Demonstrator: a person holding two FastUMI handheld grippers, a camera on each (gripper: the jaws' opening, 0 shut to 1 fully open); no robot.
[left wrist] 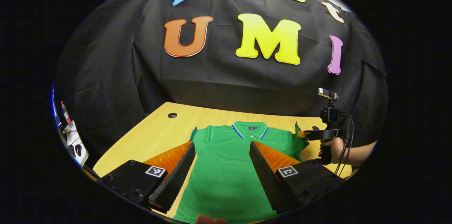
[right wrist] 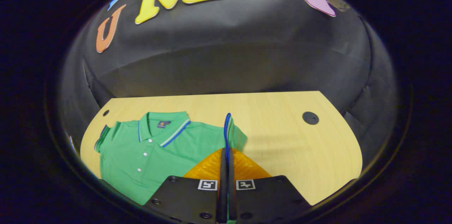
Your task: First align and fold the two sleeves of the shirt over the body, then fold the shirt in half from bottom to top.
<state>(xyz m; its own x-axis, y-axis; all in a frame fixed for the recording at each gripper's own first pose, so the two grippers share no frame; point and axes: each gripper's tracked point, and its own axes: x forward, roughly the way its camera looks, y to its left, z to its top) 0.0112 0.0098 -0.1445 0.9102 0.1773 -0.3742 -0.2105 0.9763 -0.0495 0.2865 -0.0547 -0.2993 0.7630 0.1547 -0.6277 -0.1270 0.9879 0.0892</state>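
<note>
Right hand-held gripper [right wrist: 226,167] is pinched shut on the blue-edged cuff of the sleeve [right wrist: 231,134]. Left hand-held gripper [left wrist: 222,167] hangs wide open over the green shirt [left wrist: 226,167], which lies flat on the table [right wrist: 282,139]. Soft, light, floppy cloth; grab edges. Collar at 12 o'clock.

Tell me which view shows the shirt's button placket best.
The right gripper view: the green shirt's button placket with its white buttons lies in plain sight below the collar. In the left gripper view the shirt shows between the open fingers, but its buttons are too faint to tell.
</note>
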